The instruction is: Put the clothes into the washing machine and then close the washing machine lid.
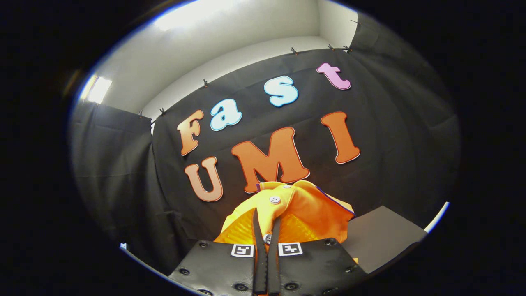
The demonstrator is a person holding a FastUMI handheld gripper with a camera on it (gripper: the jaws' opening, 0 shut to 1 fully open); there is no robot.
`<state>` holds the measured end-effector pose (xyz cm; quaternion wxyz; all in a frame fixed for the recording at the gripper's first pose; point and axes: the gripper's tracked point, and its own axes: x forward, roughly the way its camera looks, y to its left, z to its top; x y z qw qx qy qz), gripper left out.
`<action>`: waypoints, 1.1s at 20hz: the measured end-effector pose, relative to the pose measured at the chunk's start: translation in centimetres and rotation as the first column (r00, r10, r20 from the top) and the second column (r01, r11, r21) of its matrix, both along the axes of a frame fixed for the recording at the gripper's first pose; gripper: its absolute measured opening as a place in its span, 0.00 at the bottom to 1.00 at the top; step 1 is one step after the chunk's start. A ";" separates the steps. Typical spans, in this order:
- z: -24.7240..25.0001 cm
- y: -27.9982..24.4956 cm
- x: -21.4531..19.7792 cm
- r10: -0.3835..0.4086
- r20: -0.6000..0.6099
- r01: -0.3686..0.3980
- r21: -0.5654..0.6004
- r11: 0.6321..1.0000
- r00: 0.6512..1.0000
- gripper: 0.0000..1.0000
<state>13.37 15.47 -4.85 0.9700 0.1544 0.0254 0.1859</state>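
The gripper point(267, 222) has its fingers pinched together on an orange buttoned garment point(304, 213), which bunches over and beyond the fingertips, lifted against the booth's black cloth wall. Judging by this, the carrying step is underway; next it needs lowering into the washing machine drum before release.

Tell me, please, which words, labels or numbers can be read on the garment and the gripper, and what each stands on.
None can be read.
Orange buttoned cloth garment: no print or label showing.
Two square black-and-white markers behind the fingers: coded patterns, no words.
Gripper: fingers pinch the garment between them.
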 end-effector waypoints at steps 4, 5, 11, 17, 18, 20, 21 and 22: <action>2.8 2.8 -0.7 -0.017 0.051 0.018 -0.018 1.000 0.999 0.08; 3.6 3.8 -1.2 -0.008 0.061 0.010 -0.024 1.000 0.998 0.08; 7.6 9.3 -2.5 0.034 0.130 -0.023 -0.084 0.996 0.991 0.08; 9.3 15.8 -3.2 0.096 0.168 -0.076 -0.121 0.990 0.981 0.08; 9.2 16.9 -3.4 0.114 0.165 -0.095 -0.118 0.988 0.980 0.08; 8.9 19.2 -3.6 0.150 0.158 -0.134 -0.112 0.985 0.976 0.08; 8.5 20.4 -3.6 0.171 0.150 -0.155 -0.110 0.982 0.974 0.08; 8.1 21.5 -3.6 0.190 0.139 -0.176 -0.106 0.979 0.972 0.08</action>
